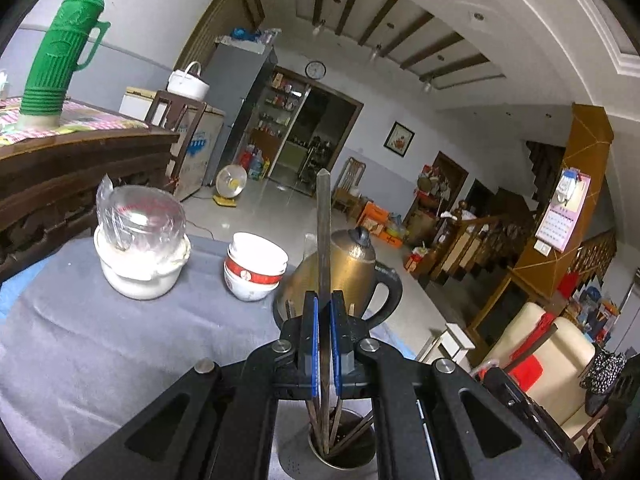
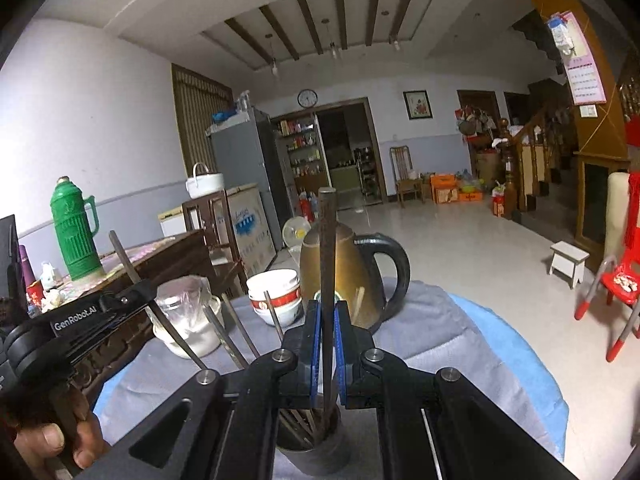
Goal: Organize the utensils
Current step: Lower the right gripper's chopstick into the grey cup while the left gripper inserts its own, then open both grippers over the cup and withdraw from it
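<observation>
Both grippers are clamped on a dark chopstick each: left gripper on one chopstick, right gripper on another. Each stick stands upright over the round steel utensil cup at the near table edge, so I'd guess they're lined up to drop straight in

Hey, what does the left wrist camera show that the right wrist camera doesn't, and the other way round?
Only the left wrist view looks down into the open mouth of the metal utensil holder and shows a cream chair at lower right.

Only the right wrist view shows the left gripper from outside, shut on a chopstick, plus a red chair and a white stool.

Both show a gripper shut on an upright chopstick over the holder, the brass kettle, the stacked bowls, the green thermos and the wall clock.
</observation>
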Available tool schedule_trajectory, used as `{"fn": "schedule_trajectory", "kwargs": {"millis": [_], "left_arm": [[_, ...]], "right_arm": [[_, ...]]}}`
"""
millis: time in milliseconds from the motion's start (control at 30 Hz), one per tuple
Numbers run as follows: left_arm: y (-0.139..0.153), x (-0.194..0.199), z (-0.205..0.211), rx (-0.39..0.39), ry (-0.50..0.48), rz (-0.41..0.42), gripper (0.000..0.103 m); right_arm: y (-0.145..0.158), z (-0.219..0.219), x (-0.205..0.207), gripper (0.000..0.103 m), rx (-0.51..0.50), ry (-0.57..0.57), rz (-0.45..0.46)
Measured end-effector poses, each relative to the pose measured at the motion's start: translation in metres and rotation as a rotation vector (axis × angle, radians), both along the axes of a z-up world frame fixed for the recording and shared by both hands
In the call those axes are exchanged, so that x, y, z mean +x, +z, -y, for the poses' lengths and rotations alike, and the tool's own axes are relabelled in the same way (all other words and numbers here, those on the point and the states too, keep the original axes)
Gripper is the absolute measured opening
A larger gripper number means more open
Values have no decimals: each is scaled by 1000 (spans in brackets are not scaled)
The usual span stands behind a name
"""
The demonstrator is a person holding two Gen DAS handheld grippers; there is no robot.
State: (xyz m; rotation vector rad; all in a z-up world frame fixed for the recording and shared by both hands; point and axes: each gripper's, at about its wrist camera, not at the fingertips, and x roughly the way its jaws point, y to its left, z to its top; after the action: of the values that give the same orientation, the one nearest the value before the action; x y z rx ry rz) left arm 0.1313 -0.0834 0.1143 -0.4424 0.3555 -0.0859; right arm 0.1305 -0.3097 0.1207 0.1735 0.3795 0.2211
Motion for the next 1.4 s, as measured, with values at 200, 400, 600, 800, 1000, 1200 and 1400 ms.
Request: {"fn": "schedule_trajectory", "kwargs": {"millis": [200,400,600,800,1000,1200,1400], "left_arm": [[-9,6,5,9,-10,-26,6],[-19,13,10,16,-16,-60,6],[-28,17,15,31,-28,-97,6],[-34,18,20,44,-41,-122,6],[-39,20,21,48,-55,-154,6],[-48,28,21,46,-77,-209,7],[-40,22,17,52,-71,-219,13]], "right_arm": [[-14,-1,9,7,-4,14,-39],[-27,-3,13,7,-5,22,-75],[-38,-9,17,7,-14,29,-104],[-41,-11,18,7,-18,29,-116],[-46,-14,20,7,-27,31,-136],[-46,-16,21,8,-39,33,-152],[-38,-14,20,19,-48,15,-160]]}}
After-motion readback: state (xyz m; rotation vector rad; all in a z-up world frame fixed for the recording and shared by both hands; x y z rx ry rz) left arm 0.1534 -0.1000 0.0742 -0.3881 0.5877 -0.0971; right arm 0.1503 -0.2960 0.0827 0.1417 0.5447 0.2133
